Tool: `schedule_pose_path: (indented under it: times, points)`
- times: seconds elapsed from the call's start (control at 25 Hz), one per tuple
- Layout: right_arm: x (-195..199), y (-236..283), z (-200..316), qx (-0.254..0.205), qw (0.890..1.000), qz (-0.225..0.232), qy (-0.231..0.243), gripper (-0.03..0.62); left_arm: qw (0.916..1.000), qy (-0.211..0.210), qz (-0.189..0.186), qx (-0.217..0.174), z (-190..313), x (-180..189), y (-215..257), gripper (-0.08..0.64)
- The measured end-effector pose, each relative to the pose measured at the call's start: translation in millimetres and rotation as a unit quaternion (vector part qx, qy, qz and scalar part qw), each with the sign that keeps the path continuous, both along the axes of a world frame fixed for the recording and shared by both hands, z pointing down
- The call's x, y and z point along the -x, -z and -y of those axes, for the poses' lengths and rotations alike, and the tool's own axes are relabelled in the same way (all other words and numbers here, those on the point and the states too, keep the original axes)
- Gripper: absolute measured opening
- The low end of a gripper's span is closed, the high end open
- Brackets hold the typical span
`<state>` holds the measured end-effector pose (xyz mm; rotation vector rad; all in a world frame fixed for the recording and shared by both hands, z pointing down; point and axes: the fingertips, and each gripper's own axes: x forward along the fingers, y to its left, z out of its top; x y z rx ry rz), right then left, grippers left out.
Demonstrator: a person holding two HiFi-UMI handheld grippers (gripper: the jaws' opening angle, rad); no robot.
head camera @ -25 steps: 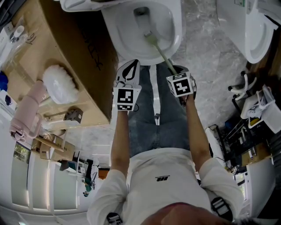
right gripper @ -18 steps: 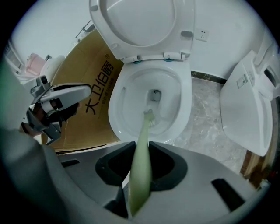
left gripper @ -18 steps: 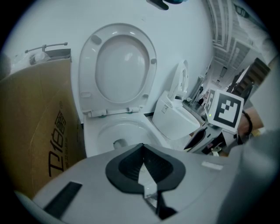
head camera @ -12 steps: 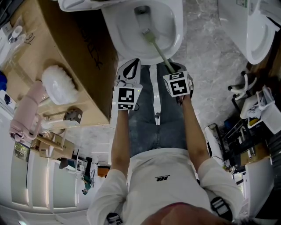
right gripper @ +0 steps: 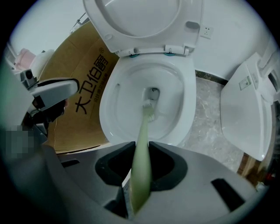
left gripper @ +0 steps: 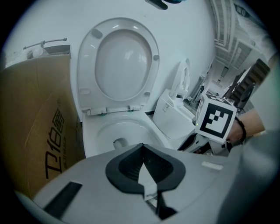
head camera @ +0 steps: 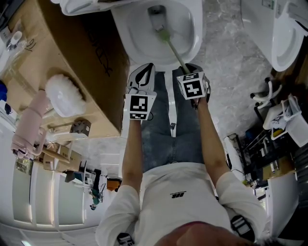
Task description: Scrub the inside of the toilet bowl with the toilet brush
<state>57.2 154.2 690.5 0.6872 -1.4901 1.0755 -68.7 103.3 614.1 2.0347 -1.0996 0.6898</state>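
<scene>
Brush (right gripper: 142, 144) was gripped by its pale green handle between the fingers of the right gripper (head camera: 188, 72), and its head was seen low inside the bowl (head camera: 126, 36), near the drain (right gripper: 152, 92) (the lid (right gripper: 140, 13) was raised). The left gripper (head camera: 143, 72) was held beside the right one, over the bowl's near rim, its fingers closed together on nothing. A cardboard box (head camera: 72, 53) was seen just beside the bowl, on the left.
</scene>
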Motion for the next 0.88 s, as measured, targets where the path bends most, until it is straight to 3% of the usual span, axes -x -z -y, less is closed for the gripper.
schedule_pose_path:
  times: [0.36,0.88]
  points:
    - [5,-20,17,-0.001,0.999,-0.017,0.035,0.088,1.0000,-0.004,0.001,0.003,7,-2,-5,0.009]
    - [16,-60,51,0.000,0.998,-0.034,0.047,0.089,1.0000,-0.004,0.003,0.007,4,2,-11,0.009]
